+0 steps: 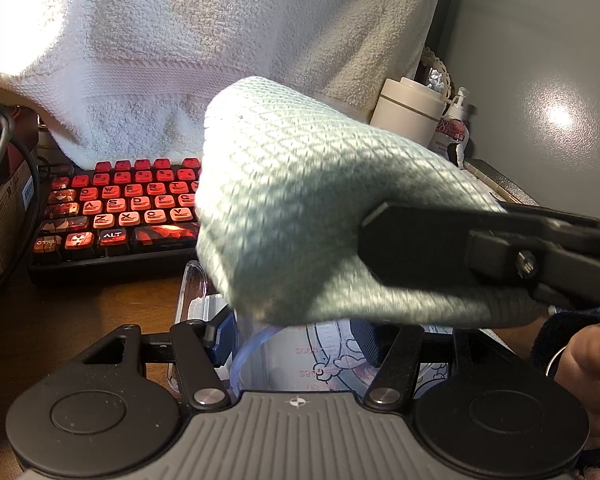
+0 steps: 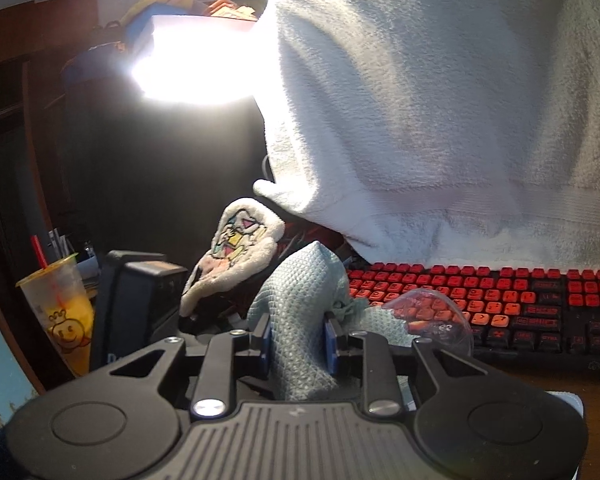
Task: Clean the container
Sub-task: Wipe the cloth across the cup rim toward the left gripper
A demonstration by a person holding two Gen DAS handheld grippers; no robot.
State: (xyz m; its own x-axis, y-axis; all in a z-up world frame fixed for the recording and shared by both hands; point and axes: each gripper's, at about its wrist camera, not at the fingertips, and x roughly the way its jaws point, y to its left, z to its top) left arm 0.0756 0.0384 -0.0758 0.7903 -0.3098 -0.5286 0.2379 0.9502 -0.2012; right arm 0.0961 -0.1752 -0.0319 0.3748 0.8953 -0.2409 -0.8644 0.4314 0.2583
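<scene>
Left hand-held gripper [image 1: 296, 344] clamps something; right hand-held gripper [image 2: 296, 340] is closed tight.

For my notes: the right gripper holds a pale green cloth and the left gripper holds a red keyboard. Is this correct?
Not quite. The right gripper does hold the pale green cloth, but the left gripper holds a clear measuring container; the left wrist view shows it.

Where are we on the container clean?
Done: left gripper is clamped on the clear container; right gripper is shut on the cloth. In hand: cloth hangs over the container's mouth. Left: the wiping itself; whether the inside is clean can't be seen.
</scene>
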